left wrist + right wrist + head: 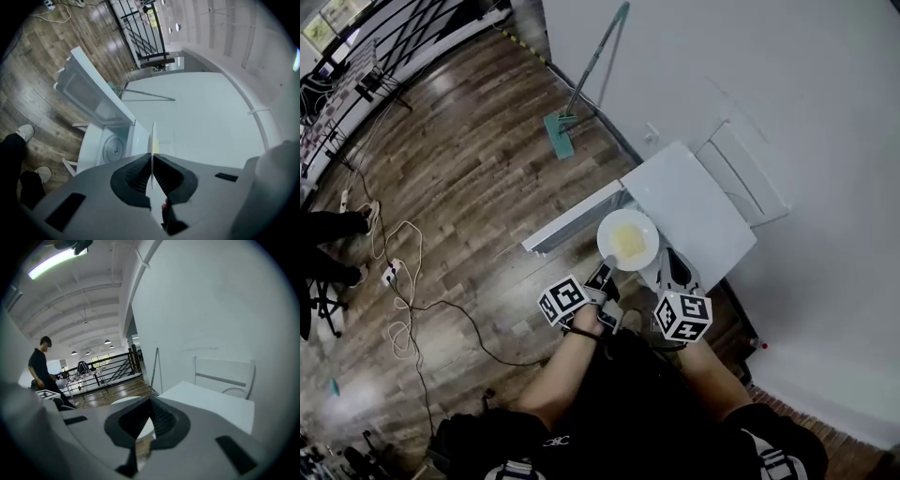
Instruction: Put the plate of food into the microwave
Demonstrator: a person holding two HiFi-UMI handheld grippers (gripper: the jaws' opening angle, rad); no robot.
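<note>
The round white plate of yellow food (628, 240) is level, face up, just over the front edge of the white microwave (698, 202). The left gripper (602, 275) pinches its near rim. The right gripper (673, 267), beside it, has its jaws pressed together.

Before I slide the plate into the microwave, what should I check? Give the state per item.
1. Left tongs clamped on plate rim: ok.
2. Microwave door open: ok.
3. Turntable bare: ok.
4. Food centred on plate: ok.
5. Right tongs shut, gripping nothing; clear of the plate's path: cannot tell.
</note>
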